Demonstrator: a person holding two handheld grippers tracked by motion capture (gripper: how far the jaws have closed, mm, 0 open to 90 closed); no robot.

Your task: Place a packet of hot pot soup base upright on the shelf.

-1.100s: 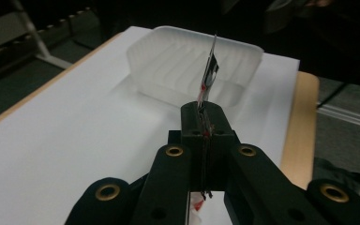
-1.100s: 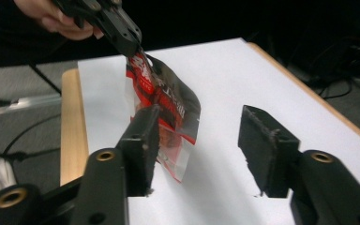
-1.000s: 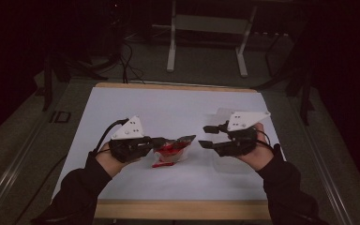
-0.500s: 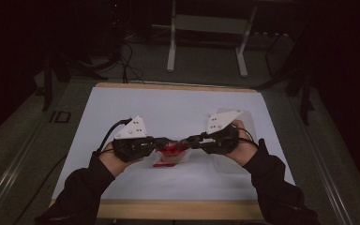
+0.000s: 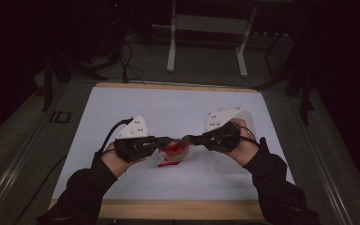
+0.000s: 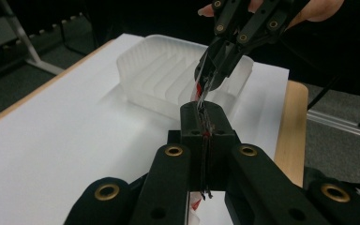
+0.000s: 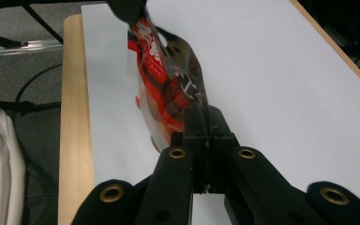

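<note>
Both grippers held the same thing, a small red and black plastic snack packet point(image 5: 172, 152), just above the middle of the white tabletop point(image 5: 122, 112): the left gripper point(image 5: 161, 141) had its fingers closed on one edge of the packet, and the right gripper point(image 5: 187, 139) had its fingers closed on the opposite edge. I judged that the packet was gripped but not yet pulled open, so the opening was left to do. A clear ribbed plastic tray point(image 6: 168, 77) stood near behind the right gripper, and the tabletop was free on the other sides.
</note>
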